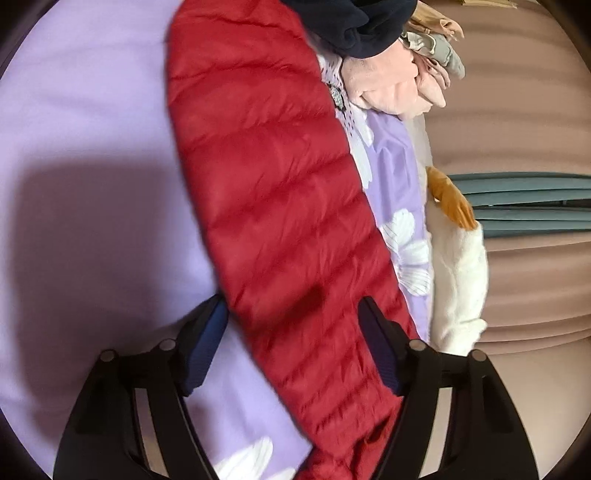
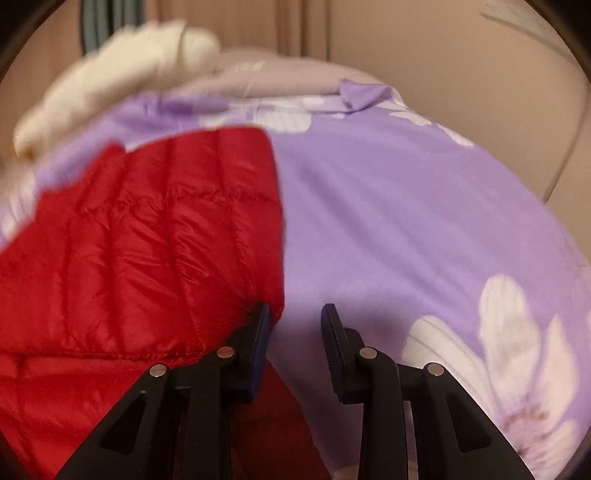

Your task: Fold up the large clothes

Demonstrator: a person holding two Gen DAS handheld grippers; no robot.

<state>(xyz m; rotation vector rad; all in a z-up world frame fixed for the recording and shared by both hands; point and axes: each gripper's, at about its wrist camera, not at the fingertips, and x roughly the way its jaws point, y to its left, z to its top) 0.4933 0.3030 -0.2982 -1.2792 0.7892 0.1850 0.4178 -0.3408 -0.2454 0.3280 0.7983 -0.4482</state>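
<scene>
The red quilted jacket (image 1: 280, 206) lay stretched out on the lilac flowered bedsheet (image 1: 85, 122), and everything else could be placed from it. Left of the jacket was only bare sheet with a dark shadow across it. The left hand-held gripper (image 1: 291, 343) hung over the jacket's near end with its jaws standing well apart, one blue pad over the sheet just left of the jacket and the other over its right edge; they gripped nothing. At the jacket's far end sat a heap of clothes, a dark navy garment (image 1: 362, 26) on top and pale pink ones (image 1: 391, 85) beside it. Right of the jacket, past a strip of sheet, lay a white fluffy garment (image 1: 458, 280). From the other side, the right hand-held gripper (image 2: 295, 325) was partly open, its left finger at the jacket's (image 2: 147, 240) edge, its right over bare sheet (image 2: 406, 221), pinching nothing.
</scene>
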